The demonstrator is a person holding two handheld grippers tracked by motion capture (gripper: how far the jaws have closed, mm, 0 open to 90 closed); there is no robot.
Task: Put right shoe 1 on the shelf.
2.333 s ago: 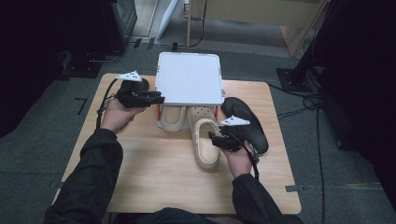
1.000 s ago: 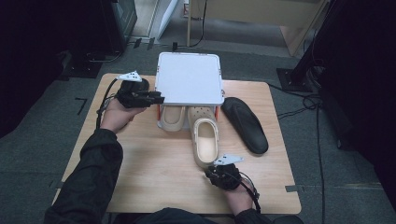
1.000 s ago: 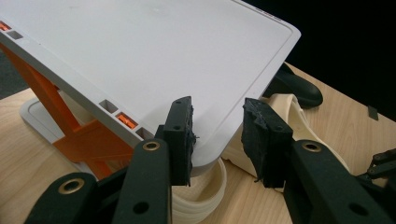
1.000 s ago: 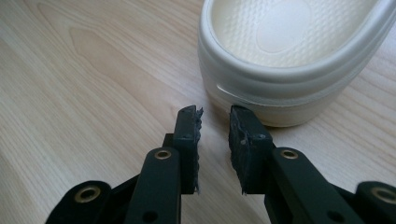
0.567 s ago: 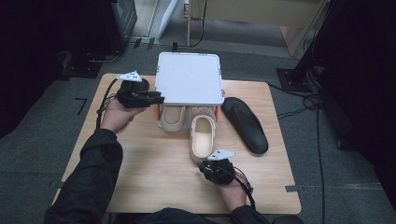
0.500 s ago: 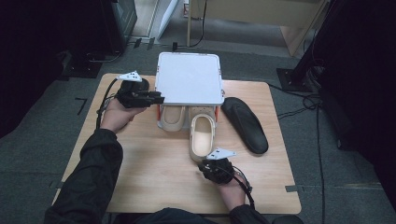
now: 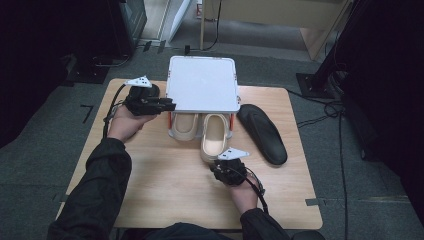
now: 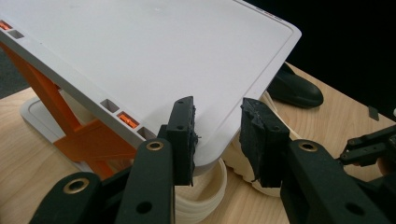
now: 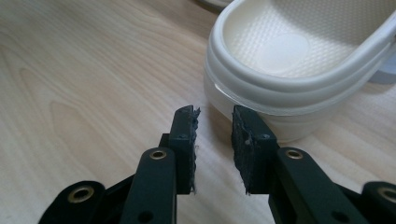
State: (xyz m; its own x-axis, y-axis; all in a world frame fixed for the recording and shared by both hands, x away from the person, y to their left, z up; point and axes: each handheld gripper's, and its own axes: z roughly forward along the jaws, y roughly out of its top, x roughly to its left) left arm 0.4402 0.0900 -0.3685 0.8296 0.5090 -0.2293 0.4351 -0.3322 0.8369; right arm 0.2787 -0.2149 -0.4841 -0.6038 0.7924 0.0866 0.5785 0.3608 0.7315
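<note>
Guessing the cream foam clog (image 9: 299,60) is light and squishy, so the right tool (image 9: 214,122), jaws slightly apart and empty, should pinch its heel rim.

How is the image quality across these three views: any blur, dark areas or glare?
High view: the light wooden table is evenly lit, the surroundings fall into near-black. Left gripper view: the white plastic lid is bright but not blown out, background black. Right gripper view: the cream rubber clog looks sharp, soft shadow beneath, no glare.
</note>
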